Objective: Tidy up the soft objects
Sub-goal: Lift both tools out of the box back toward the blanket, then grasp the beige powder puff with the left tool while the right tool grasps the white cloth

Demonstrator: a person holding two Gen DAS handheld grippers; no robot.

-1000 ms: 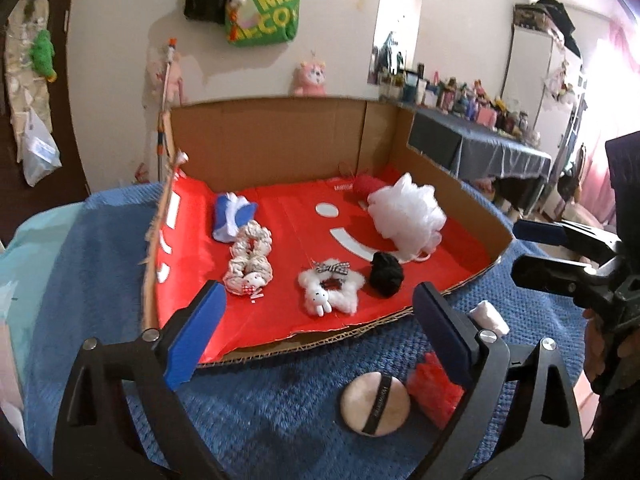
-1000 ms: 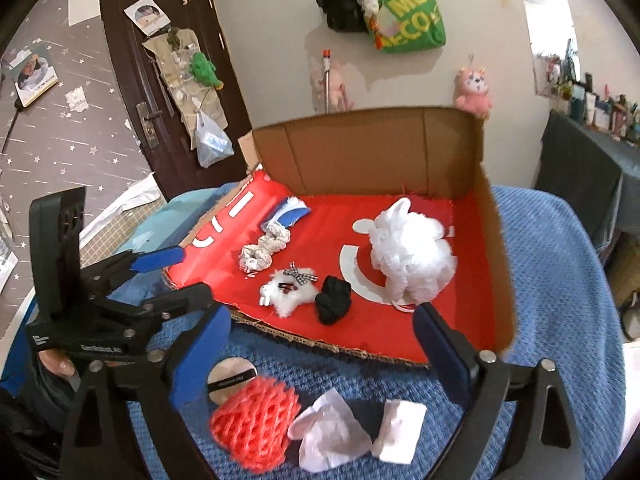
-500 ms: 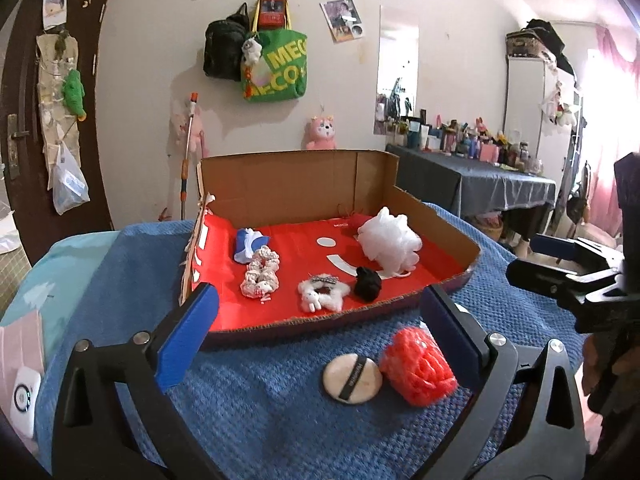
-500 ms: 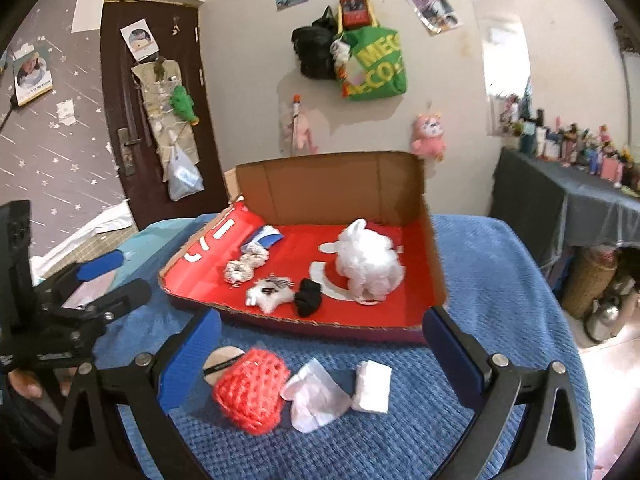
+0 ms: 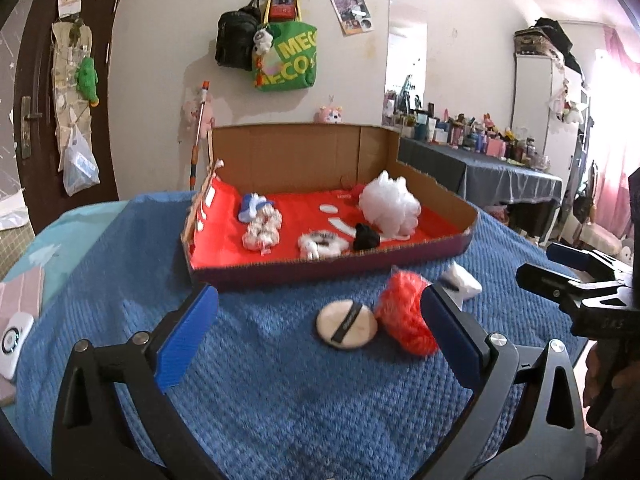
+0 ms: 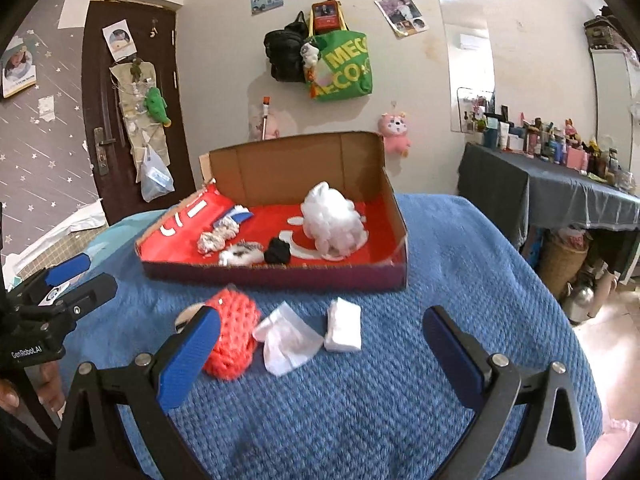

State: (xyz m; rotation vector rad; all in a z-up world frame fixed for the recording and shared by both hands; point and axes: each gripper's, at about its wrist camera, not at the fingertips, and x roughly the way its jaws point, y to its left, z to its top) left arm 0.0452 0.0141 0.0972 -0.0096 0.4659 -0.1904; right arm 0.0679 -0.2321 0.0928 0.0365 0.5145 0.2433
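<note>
On the blue blanket [image 5: 260, 392] lie a round beige powder puff [image 5: 346, 325], a red mesh ball [image 5: 404, 316] [image 6: 234, 334], a crumpled white tissue [image 6: 286, 340] and a white folded pad [image 6: 343, 325] [image 5: 460, 283]. My left gripper [image 5: 317, 294] is open just short of the puff, nothing between its blue pads. My right gripper [image 6: 320, 314] is open in front of the tissue and pad, holding nothing. Behind them stands a red-lined cardboard box [image 5: 320, 272] [image 6: 280, 276] with a white bath pouf [image 5: 390, 204], a black scrunchie [image 5: 365, 238], a furry white scrunchie [image 5: 322, 242], a patterned scrunchie [image 5: 262, 232] and a blue-white item [image 5: 252, 206].
The other gripper shows at each view's edge: the right one [image 5: 580, 284], the left one [image 6: 64, 280] held by a hand [image 6: 24, 384]. A small white device [image 5: 12, 338] lies at the blanket's left. A dark-clothed table [image 6: 560, 188] with bottles stands right; bags hang on the wall [image 5: 280, 52].
Both grippers have drawn back from the box and sunk a little, so the box looks farther off. The loose items on the blanket now lie ahead of the fingers. Both jaws widened slightly.
</note>
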